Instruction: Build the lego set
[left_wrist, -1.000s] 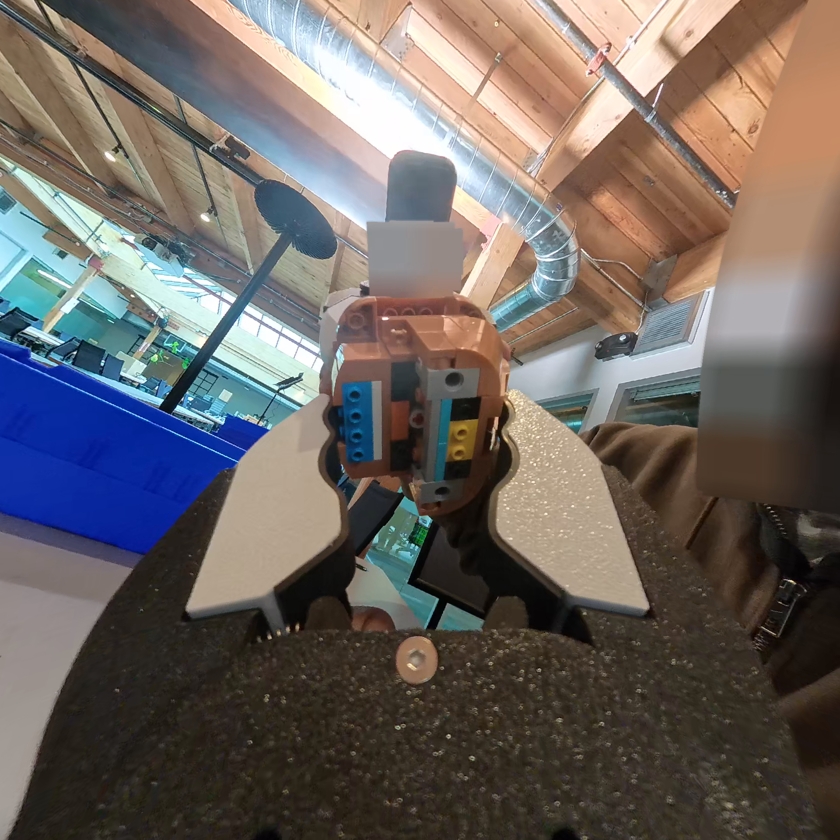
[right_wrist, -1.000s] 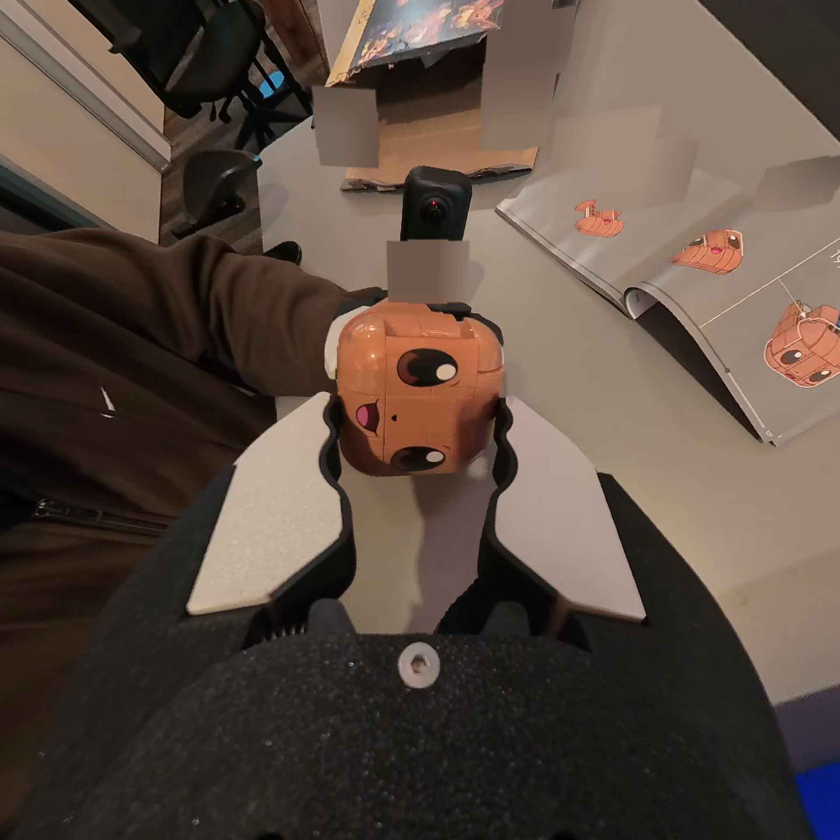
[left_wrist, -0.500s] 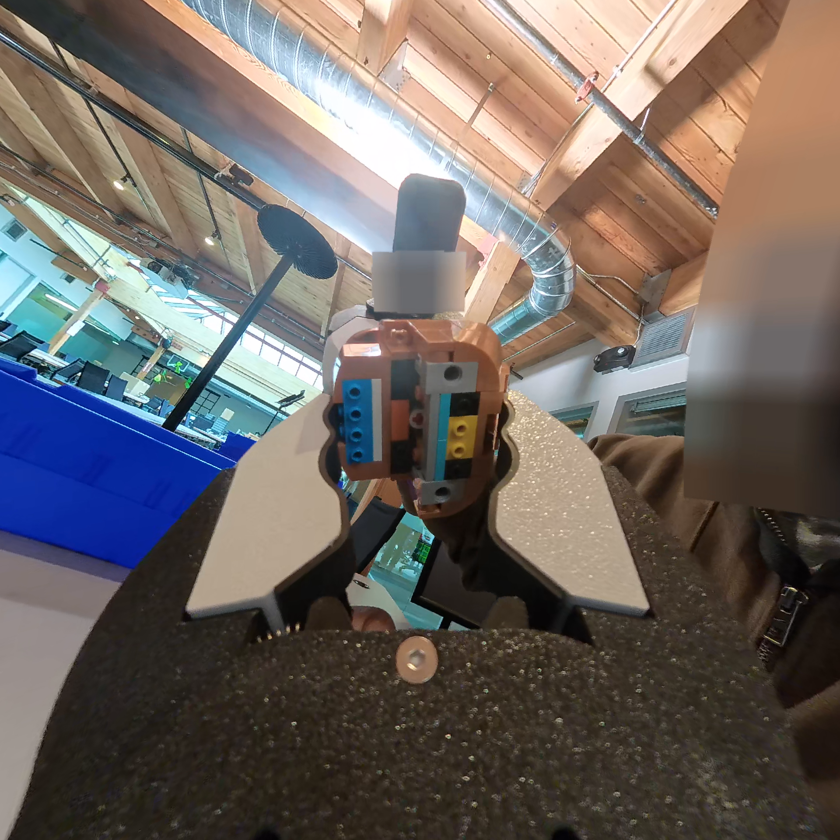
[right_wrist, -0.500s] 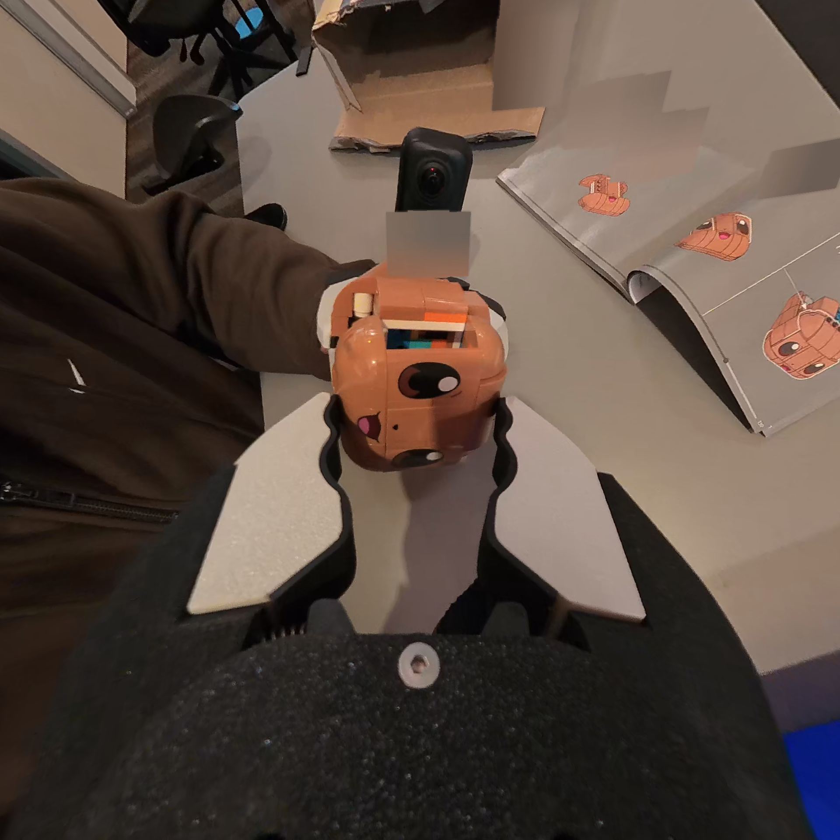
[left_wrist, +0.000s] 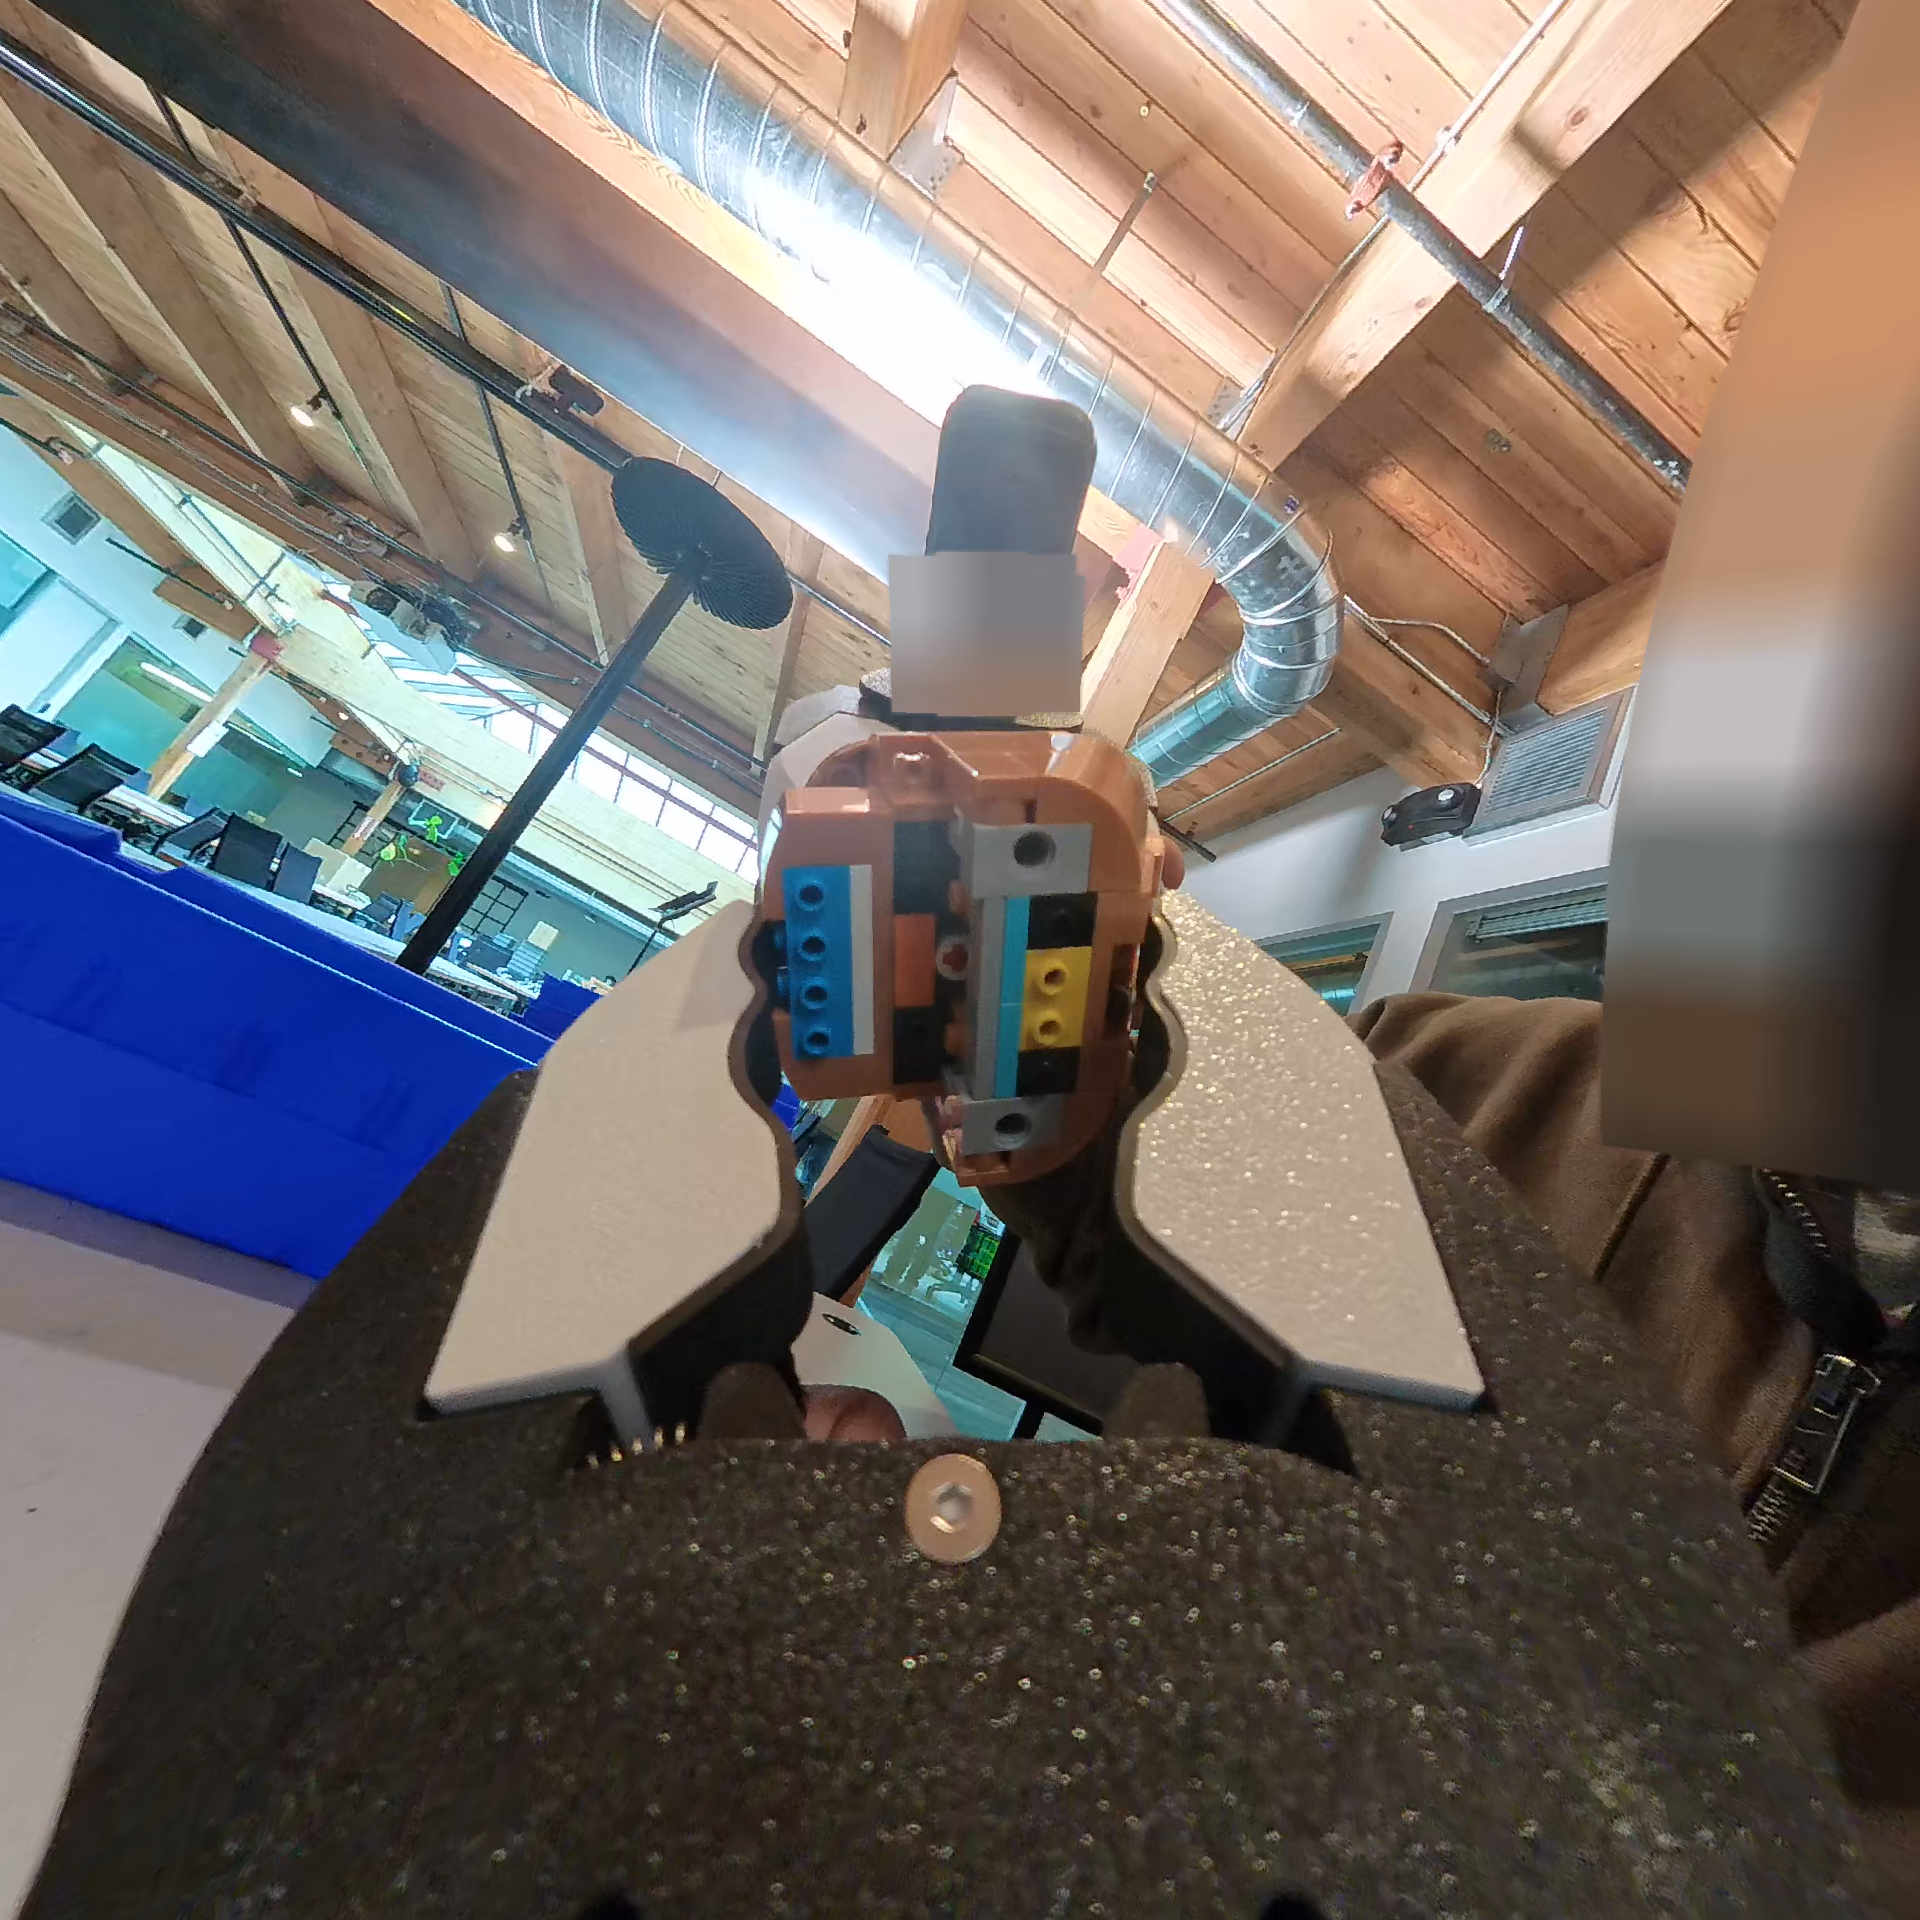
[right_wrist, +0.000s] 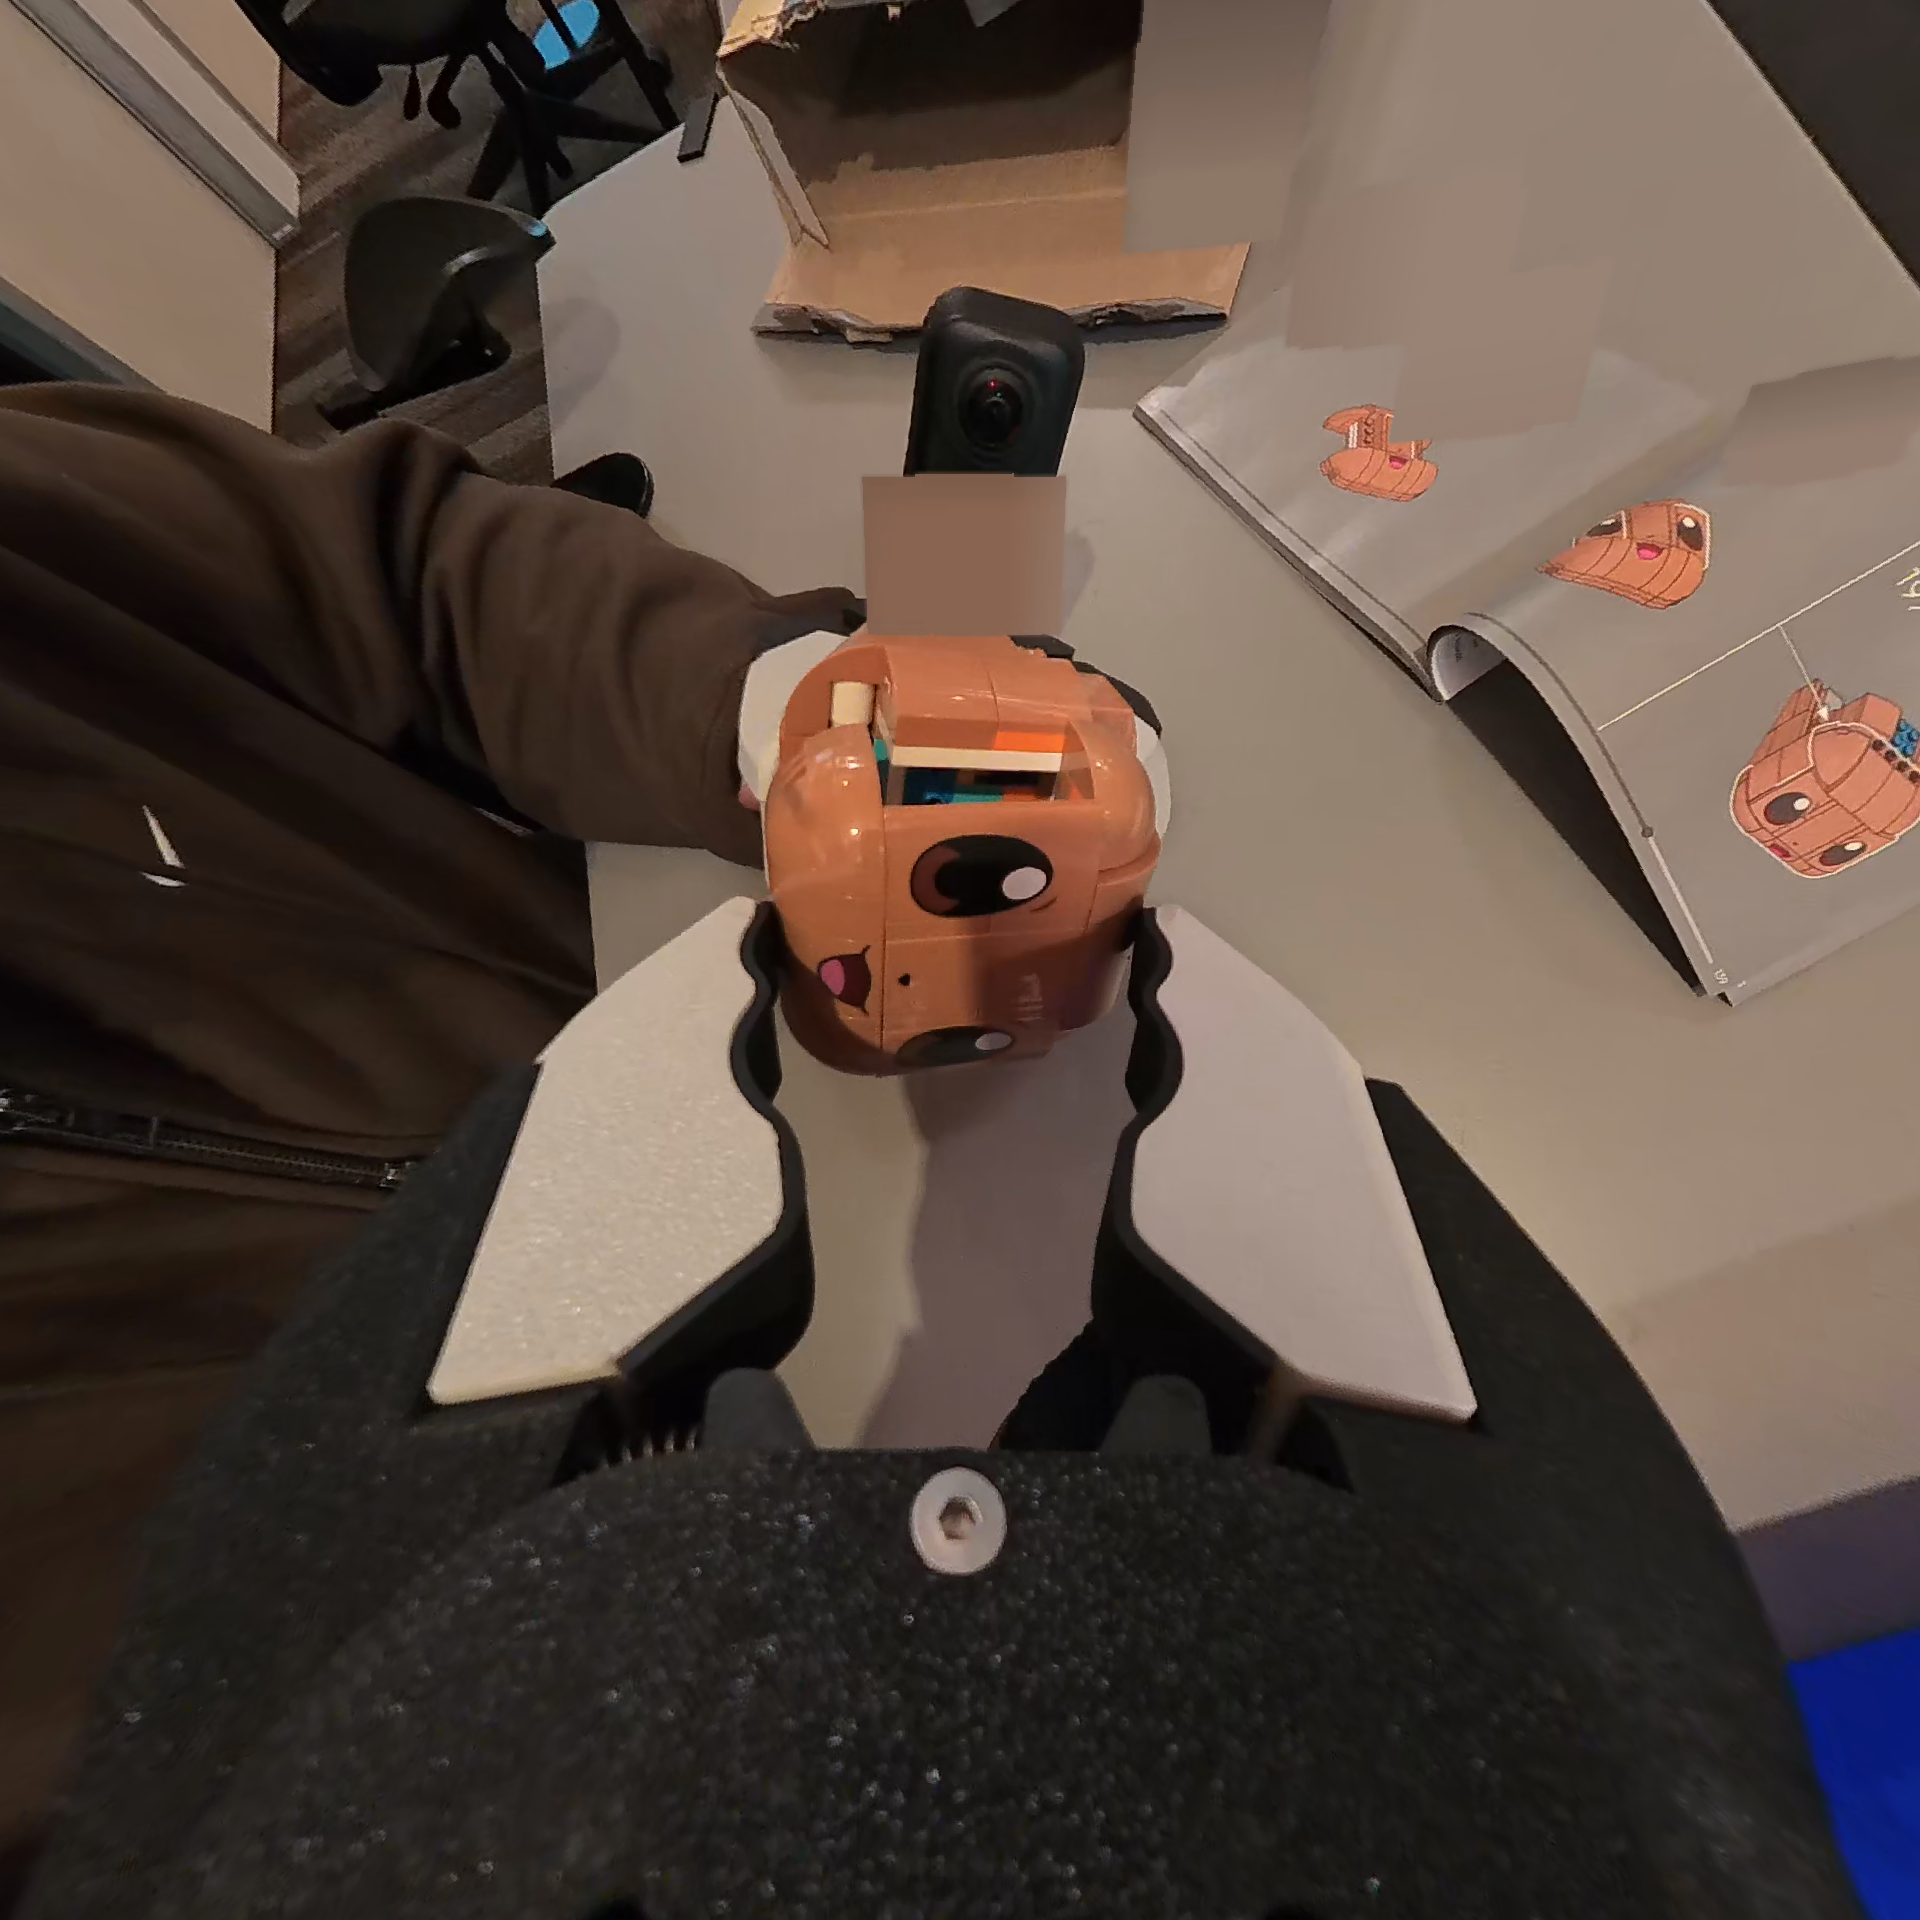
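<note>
Left wrist view, left tool (left_wrist: 948, 971) pinching brown lego head (left_wrist: 914, 894), right tool (right_wrist: 948, 982) grip unclear (booklet (right_wrist: 1538, 727) open)

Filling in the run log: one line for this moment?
left gripper: shut on lego head | right gripper: flanks it, grip unclear | booklet: open on table

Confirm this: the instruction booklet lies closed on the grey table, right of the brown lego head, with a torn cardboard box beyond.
Not closed. In the right wrist view the instruction booklet lies open on the grey table, right of the brown lego head, with a torn cardboard box beyond.
</note>
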